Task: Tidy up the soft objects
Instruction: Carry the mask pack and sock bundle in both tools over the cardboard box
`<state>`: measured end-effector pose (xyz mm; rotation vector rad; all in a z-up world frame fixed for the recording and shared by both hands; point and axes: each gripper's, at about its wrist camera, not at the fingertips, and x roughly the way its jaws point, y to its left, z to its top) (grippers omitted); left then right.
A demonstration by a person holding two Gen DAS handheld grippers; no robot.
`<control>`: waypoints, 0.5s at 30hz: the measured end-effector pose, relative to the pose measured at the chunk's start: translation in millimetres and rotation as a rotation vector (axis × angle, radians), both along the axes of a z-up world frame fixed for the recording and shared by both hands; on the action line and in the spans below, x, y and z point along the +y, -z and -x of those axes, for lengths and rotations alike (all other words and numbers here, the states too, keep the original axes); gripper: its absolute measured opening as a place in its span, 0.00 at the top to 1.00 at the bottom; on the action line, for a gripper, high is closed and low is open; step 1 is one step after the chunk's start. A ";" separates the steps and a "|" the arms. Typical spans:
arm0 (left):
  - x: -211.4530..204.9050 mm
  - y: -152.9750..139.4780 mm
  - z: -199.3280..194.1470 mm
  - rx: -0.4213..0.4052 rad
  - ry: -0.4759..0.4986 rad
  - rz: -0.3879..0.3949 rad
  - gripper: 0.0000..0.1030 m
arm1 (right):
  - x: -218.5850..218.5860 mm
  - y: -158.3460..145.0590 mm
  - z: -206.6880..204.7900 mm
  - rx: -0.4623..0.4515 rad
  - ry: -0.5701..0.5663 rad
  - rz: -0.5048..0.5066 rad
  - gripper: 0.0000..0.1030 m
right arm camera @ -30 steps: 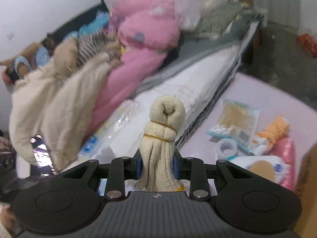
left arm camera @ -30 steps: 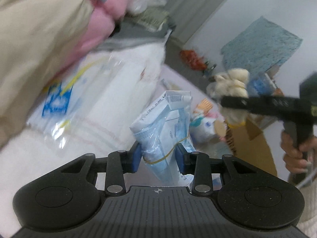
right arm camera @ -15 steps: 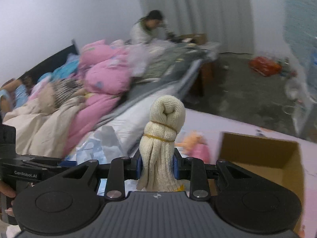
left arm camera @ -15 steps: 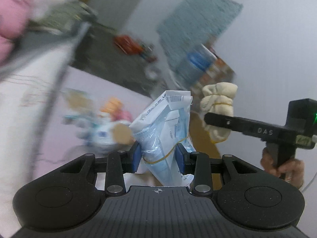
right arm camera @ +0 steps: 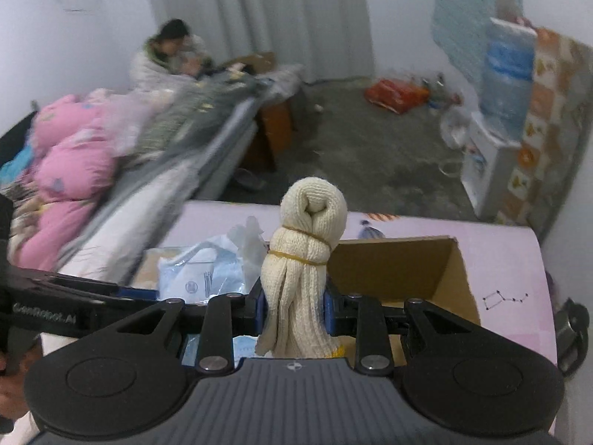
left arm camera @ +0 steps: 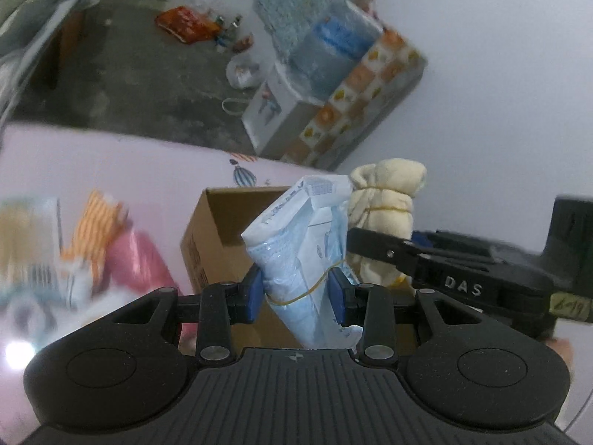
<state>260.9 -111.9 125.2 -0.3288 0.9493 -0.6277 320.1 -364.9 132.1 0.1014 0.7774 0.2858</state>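
Note:
My left gripper (left arm camera: 296,289) is shut on a pale blue pack of face masks (left arm camera: 304,244) bound with a rubber band. My right gripper (right arm camera: 294,307) is shut on a cream knitted bundle (right arm camera: 304,270) tied with a rubber band. Both are held over an open cardboard box (left arm camera: 215,237), which also shows in the right wrist view (right arm camera: 400,270). In the left wrist view the right gripper (left arm camera: 374,244) with the cream bundle (left arm camera: 385,200) is just right of the mask pack. In the right wrist view the mask pack (right arm camera: 207,270) sits to the left.
A pink mat (left arm camera: 111,163) carries the box and loose soft items, among them a pink pouch (left arm camera: 137,263) and an orange striped piece (left arm camera: 92,226). A bed with pink bedding (right arm camera: 70,163) lies left. A water dispenser (right arm camera: 496,118) stands by the right wall.
Both grippers have swung from the bed side to the cardboard box, carrying their loads. The two grippers are now closer together over the box.

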 end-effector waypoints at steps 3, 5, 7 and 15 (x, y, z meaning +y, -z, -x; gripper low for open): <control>-16.1 12.3 -27.9 0.007 0.032 -0.077 0.65 | -5.8 23.5 -25.9 0.067 0.051 0.004 0.99; -26.3 23.4 -46.9 0.018 0.049 -0.136 0.65 | -3.2 38.9 -41.1 0.113 0.069 0.003 0.99; -34.9 31.9 -56.5 0.003 0.071 -0.177 0.66 | 0.2 52.1 -52.7 0.143 0.090 0.016 0.98; -68.4 36.9 -79.1 0.010 0.138 -0.320 0.64 | -17.8 69.8 -71.9 0.193 0.167 0.019 0.98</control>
